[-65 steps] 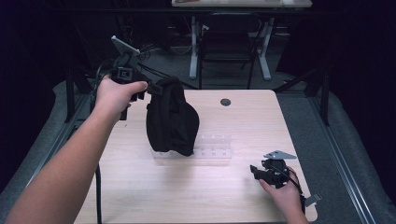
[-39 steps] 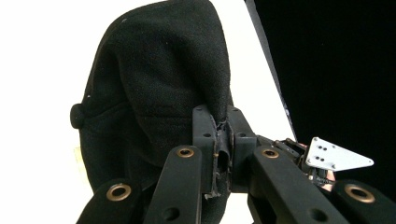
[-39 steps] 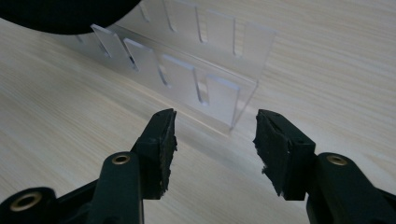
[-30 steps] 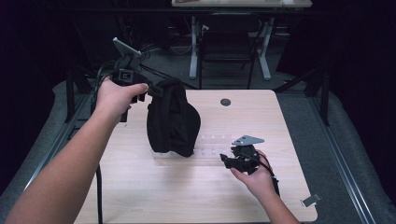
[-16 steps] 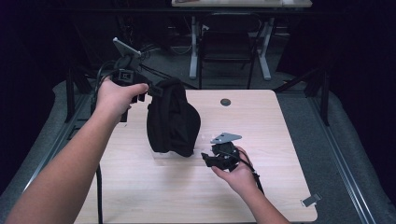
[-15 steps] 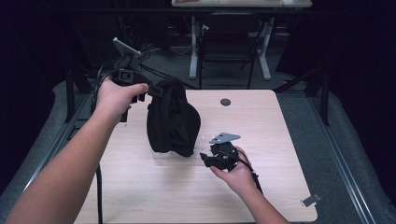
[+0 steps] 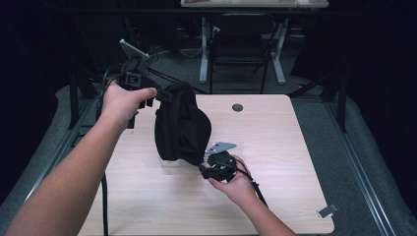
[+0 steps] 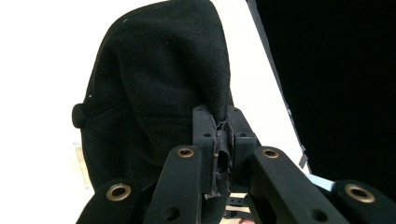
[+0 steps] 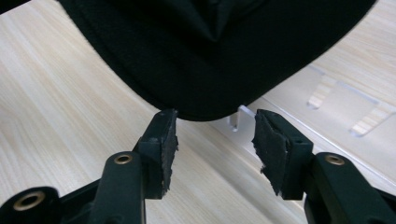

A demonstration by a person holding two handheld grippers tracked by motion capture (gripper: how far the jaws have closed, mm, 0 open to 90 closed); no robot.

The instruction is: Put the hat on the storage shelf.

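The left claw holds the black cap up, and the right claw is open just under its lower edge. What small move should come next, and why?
Probably ease the right claw slightly forward and close it on the lower edge of the black cap. Its jaws stand open just short of that edge, while the left claw pinches the cap's top, so the cap hangs free above the clear tray.

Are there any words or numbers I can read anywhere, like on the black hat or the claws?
No text can be read anywhere.
black cap: plain fabric, no word or logo showing.
left claw: a small pale mark on its body in the high view, too small to read.
right claw: no writing on it.
clear plastic tray: no label.
table: bare wood, no print.
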